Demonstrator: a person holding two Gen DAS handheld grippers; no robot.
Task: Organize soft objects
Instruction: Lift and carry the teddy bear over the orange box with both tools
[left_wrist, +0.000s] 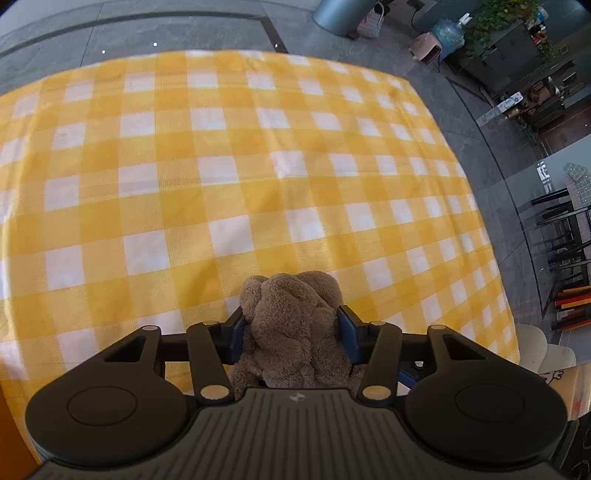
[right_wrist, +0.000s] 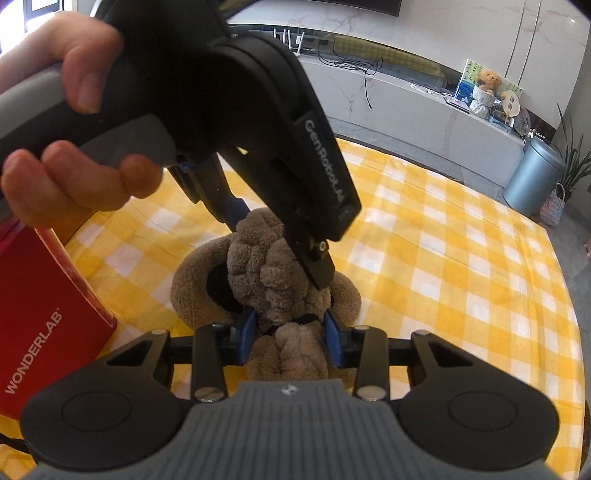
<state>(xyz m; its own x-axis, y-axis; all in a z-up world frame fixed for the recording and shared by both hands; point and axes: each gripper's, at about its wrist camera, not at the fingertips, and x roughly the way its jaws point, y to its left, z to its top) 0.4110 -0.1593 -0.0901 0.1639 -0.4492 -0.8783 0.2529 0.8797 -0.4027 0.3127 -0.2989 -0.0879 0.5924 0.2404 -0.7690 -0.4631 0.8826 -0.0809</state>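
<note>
The brown plush teddy bear (right_wrist: 280, 280) sits near the front of the table, on the yellow-and-white checked cloth (right_wrist: 461, 258), and both tools have hold of it.

From the right wrist view, the right gripper (right_wrist: 290, 339) has its blue-padded fingers (right_wrist: 245, 338) at a narrow spread, pinching a fuzzy lobe of the bear at its near side. Above it, the left gripper (right_wrist: 273, 247), black and held by a bare hand (right_wrist: 74, 147), comes in steeply from the upper left; one dark finger presses into the plush on the right of the bear's upper part and the other shows behind it on the left.

From the left wrist view, the left gripper (left_wrist: 291, 332) has brown plush (left_wrist: 291, 325) bunched tightly between its blue pads. Which part of the bear each tool holds is hard to tell, as the fur is folded over itself.

A red box printed "WONDERLAB" (right_wrist: 44, 325) stands at the left edge, close to the bear. Far right, beyond the cloth, a grey cylindrical bin (right_wrist: 532, 177) stands on the floor.
</note>
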